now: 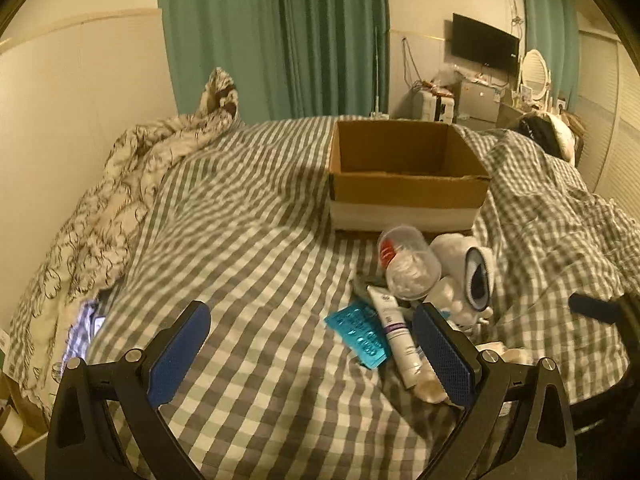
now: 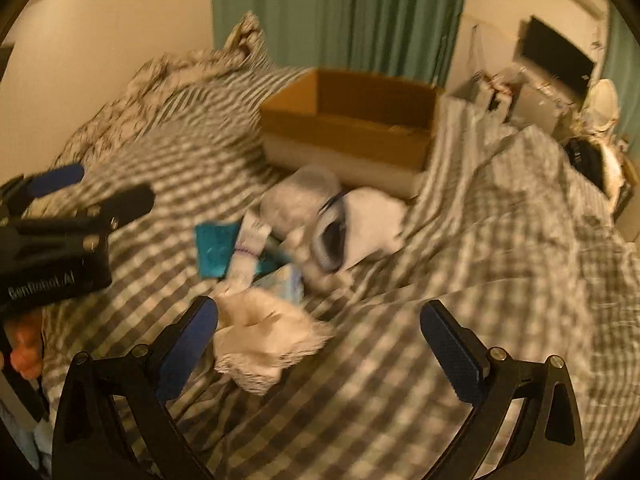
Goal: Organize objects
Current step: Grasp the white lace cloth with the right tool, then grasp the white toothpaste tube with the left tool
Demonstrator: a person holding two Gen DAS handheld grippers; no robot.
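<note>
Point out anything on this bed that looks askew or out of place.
The clear plastic jar lies tipped on its side in a loose heap with a white tube, a teal blister pack and a soft toy, all outside the cardboard box. The box itself looks empty. Nothing appears spilled or broken.

Warm dim light: green curtains (image 1: 276,36) behind a gingham-covered bed (image 1: 248,240), wall-mounted television (image 1: 485,43) at right.

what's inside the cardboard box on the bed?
Nothing visible inside the cardboard box: both views show only bare brown inner walls. The near wall hides most of the floor, so something flat could lie there unseen. The pile of items sits outside, in front of it.
</note>
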